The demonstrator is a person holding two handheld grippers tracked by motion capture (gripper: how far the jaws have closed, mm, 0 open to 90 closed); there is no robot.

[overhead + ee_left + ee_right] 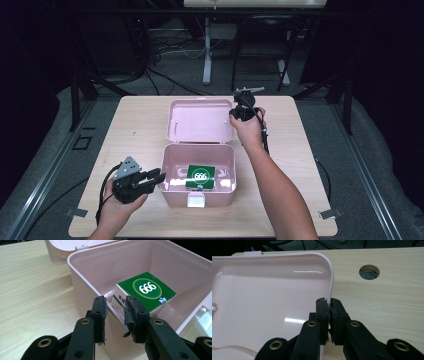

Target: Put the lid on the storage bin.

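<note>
At frame centre, the open lid is clamped at its rim by the right gripper; the pink box wall is seemingly pinched by the left gripper.

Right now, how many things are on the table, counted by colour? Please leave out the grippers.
Pink: 1, the open box with its hinged lid laid back
Green: 1, the carton marked 666 inside the box
Total: 2
</note>
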